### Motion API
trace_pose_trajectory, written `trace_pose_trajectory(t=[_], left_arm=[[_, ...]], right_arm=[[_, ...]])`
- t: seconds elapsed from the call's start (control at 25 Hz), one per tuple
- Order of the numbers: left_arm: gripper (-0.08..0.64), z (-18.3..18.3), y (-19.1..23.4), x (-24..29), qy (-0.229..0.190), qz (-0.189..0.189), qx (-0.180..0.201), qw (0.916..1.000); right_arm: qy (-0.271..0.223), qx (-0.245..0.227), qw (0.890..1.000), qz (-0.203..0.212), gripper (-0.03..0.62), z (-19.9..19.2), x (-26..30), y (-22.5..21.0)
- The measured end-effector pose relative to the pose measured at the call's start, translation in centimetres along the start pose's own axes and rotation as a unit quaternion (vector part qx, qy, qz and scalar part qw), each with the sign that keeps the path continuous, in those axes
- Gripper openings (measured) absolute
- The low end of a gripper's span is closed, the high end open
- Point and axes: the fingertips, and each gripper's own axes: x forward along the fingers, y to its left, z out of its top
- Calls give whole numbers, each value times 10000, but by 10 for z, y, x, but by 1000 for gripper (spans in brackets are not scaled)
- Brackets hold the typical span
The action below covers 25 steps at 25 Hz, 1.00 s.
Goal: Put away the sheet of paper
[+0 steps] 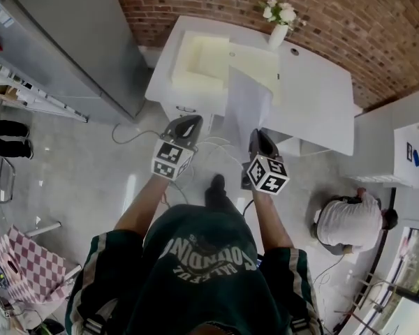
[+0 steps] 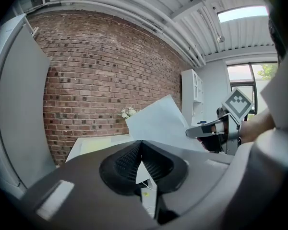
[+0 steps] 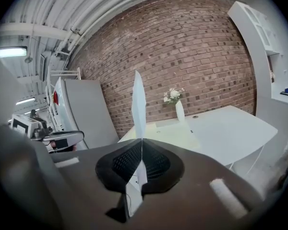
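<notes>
A white sheet of paper (image 1: 248, 107) hangs in the air in front of the white table (image 1: 314, 103). My right gripper (image 1: 258, 132) is shut on its near edge. In the right gripper view the sheet (image 3: 138, 104) stands up edge-on from the closed pads of the right gripper (image 3: 142, 143). My left gripper (image 1: 190, 122) is beside it to the left, apart from the sheet, with its pads together and nothing seen between them. From the left gripper (image 2: 141, 145) the sheet (image 2: 161, 123) shows broadside, with the right gripper (image 2: 216, 131) behind it.
On the table lie pale yellow foam trays (image 1: 202, 61) and a white vase of flowers (image 1: 279, 26). A tall grey cabinet (image 1: 70, 40) stands at the left. A person (image 1: 353, 222) crouches on the floor at the right. A white shelf (image 1: 412, 152) is further right.
</notes>
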Motion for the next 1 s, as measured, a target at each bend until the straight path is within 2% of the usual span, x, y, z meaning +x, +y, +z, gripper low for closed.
trace_pose_trajectory(t=[0.52,1.0], left_arm=[[11,15,11,71,146,664,-78,9977],[11,19,29,101,177,894,-150,9957]], right_arm=[[155,-41,9979,621,2,50,69,-57],[221,120,9963,823,2,70,109,-75]])
